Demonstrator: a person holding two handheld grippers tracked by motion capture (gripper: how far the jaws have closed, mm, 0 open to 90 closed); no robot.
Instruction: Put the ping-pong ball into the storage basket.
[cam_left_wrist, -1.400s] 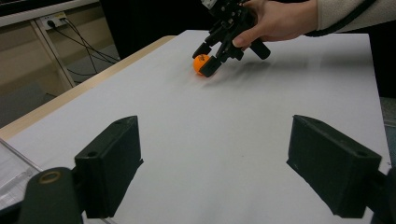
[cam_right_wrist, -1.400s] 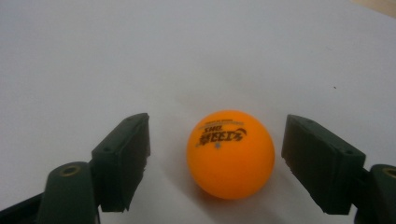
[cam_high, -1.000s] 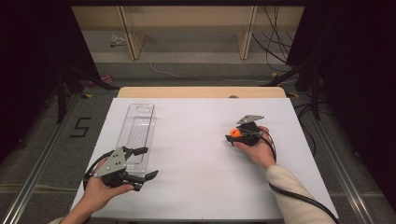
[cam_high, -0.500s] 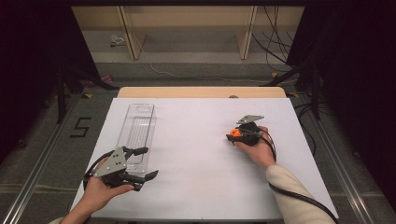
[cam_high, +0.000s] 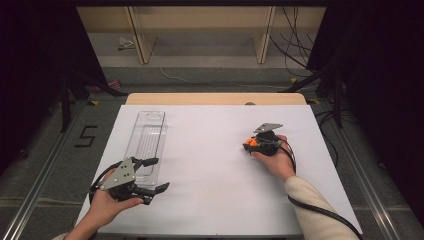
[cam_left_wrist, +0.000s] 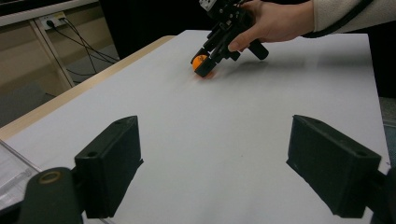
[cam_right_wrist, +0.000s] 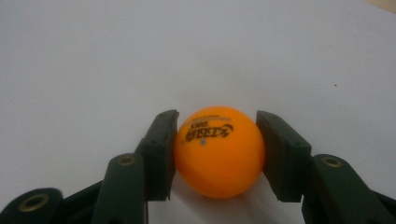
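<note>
An orange ping-pong ball (cam_right_wrist: 217, 150) with black print sits between the jaws of my right gripper (cam_right_wrist: 217, 154), whose pads press on both its sides. The jaws have just been closing onto it. From above, the ball (cam_high: 253, 142) rests low on the white table at the right, with the right gripper (cam_high: 252, 145) pointing left. The left gripper view has the ball (cam_left_wrist: 201, 62) far off in that grip. My left gripper (cam_high: 155, 175) stands open near the front left, nothing between its jaws, beside the near end of a clear plastic tray (cam_high: 148, 137).
The white table top (cam_high: 210, 165) has a wooden strip (cam_high: 215, 98) along its far edge. The long clear tray lies lengthwise on the left half. Cables trail from both grippers. Dark stands and shelving stand beyond the table.
The right gripper's jaws have narrowed around the orange ball. Both hands stay where they were.
</note>
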